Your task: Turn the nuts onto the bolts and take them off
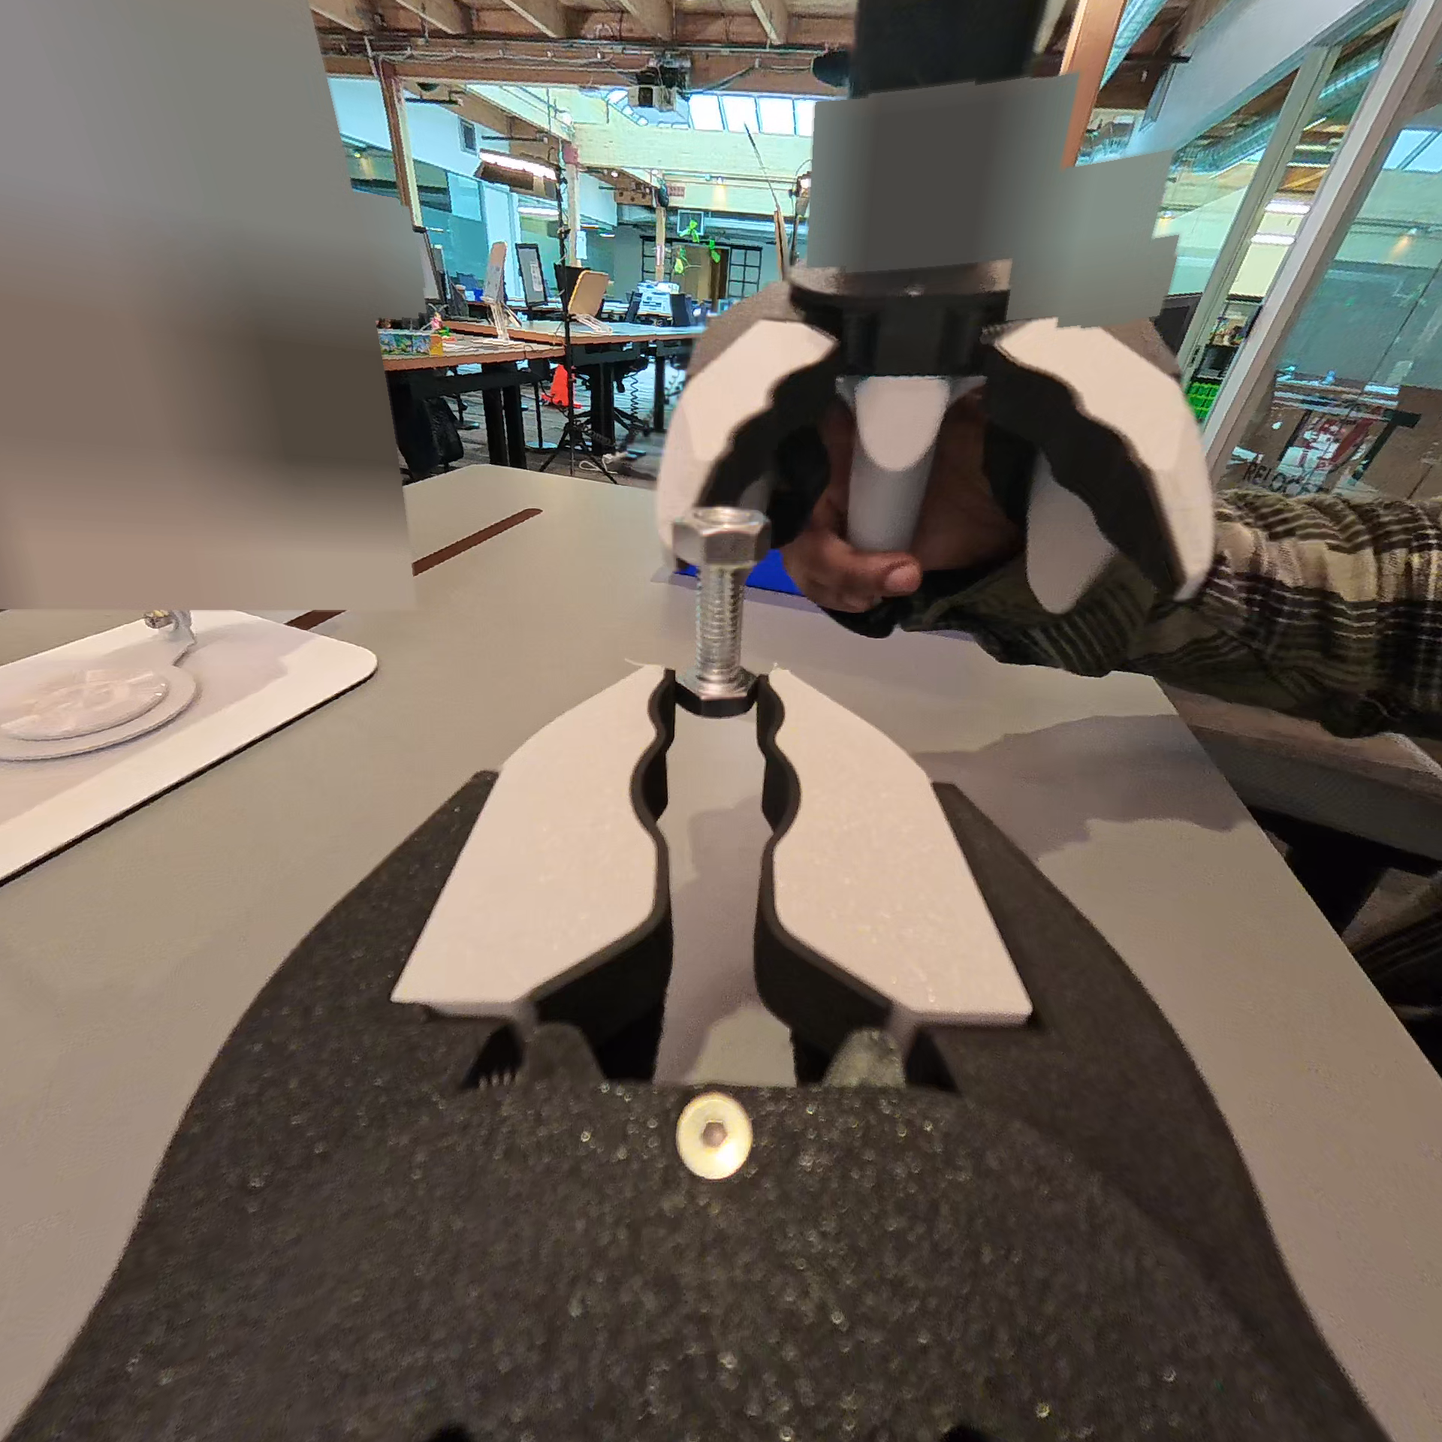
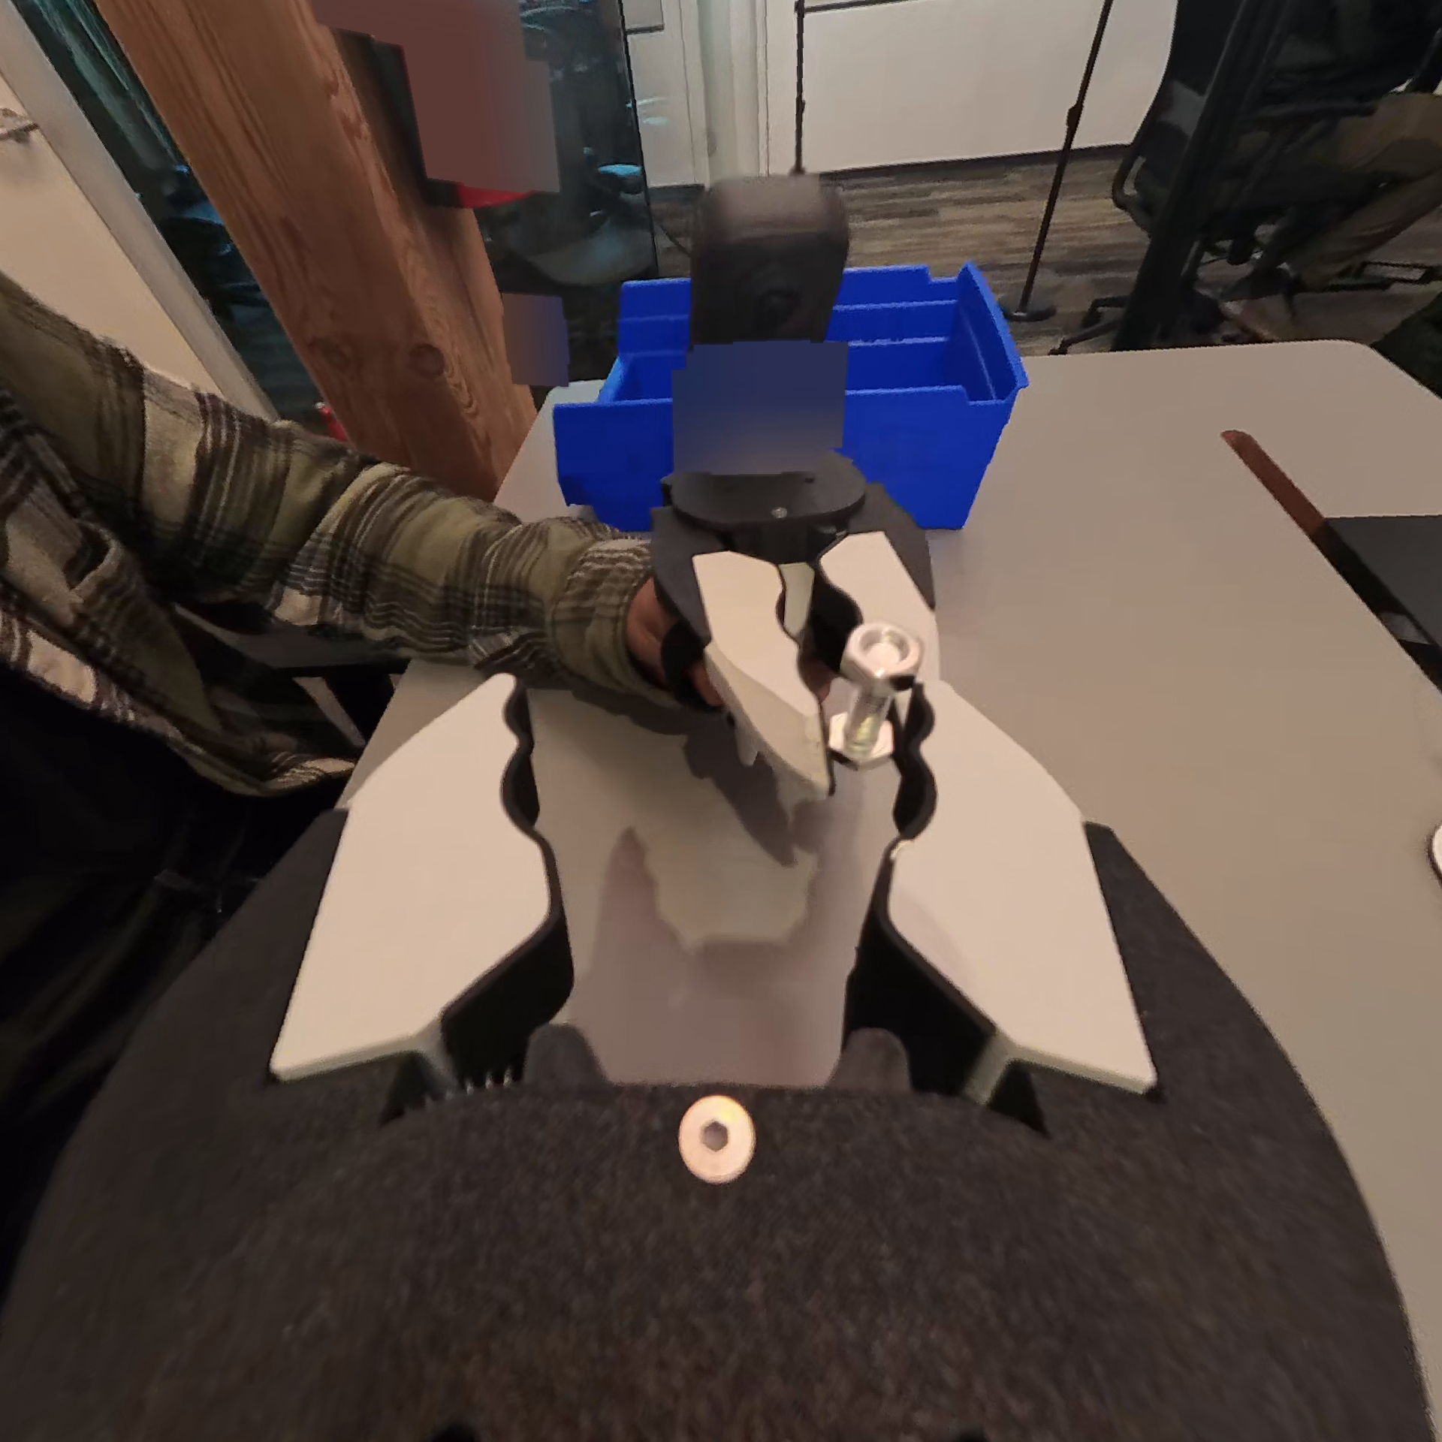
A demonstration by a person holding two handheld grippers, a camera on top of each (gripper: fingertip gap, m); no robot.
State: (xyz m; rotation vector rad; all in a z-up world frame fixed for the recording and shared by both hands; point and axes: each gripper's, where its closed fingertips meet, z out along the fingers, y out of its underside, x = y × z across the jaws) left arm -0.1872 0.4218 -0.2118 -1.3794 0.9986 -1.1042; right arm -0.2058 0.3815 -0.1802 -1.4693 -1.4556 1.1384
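A silver bolt (image 1: 719, 624) stands upright on the grey table (image 1: 234, 897), head down, with a hex nut (image 1: 722, 534) at the top of its thread. My left gripper (image 1: 714, 690) is shut on the bolt's head at table level. My right gripper (image 1: 905, 538) is open and faces it from just behind the bolt. In the right wrist view the right gripper (image 2: 718, 702) is wide open. The bolt (image 2: 862, 706) and nut (image 2: 882, 651) stand just inside its right fingertip (image 2: 921, 726). The left gripper (image 2: 839, 761) holds the bolt's base there.
A blue bin (image 2: 921, 437) stands on the table behind the left gripper. A white mat (image 1: 257, 687) with a round white disc (image 1: 86, 702) lies at the left. A wooden post (image 2: 312, 234) rises past the table's edge. A plaid sleeve (image 2: 351, 546) reaches in.
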